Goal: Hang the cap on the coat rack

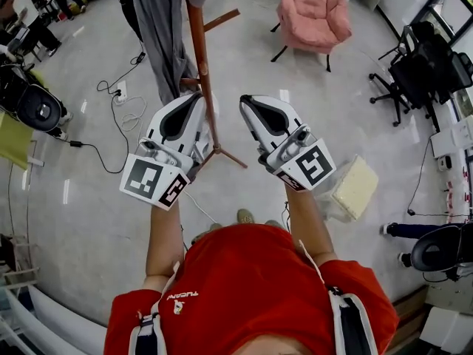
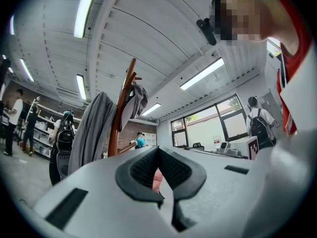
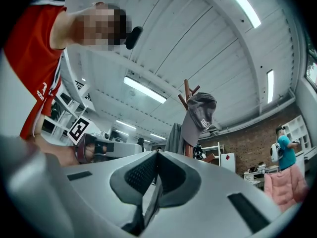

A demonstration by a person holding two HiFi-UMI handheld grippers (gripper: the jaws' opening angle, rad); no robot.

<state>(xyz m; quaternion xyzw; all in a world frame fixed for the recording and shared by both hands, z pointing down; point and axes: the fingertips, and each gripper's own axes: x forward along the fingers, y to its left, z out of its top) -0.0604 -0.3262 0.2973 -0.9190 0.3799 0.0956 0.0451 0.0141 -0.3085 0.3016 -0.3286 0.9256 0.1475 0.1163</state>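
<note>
The grey cap [image 3: 200, 115] hangs on a top peg of the wooden coat rack [image 3: 187, 90], apart from both grippers; from the left gripper view the cap [image 2: 136, 98] shows beside the rack's pole [image 2: 119, 118]. My right gripper [image 3: 157, 155] is shut with nothing between its pads. My left gripper [image 2: 158, 150] also has its jaw tips together and holds nothing. In the head view the left gripper [image 1: 195, 100] and the right gripper [image 1: 248, 103] are raised on either side of the rack's pole [image 1: 201, 65], close to it.
A grey coat [image 1: 162, 28] hangs on the rack's left side. A pink armchair [image 1: 314, 9] stands beyond it, and a black office chair [image 1: 417, 69] at the right. A pale cushion [image 1: 355, 187] lies on the floor near my right arm. Cables [image 1: 118, 117] trail at the left.
</note>
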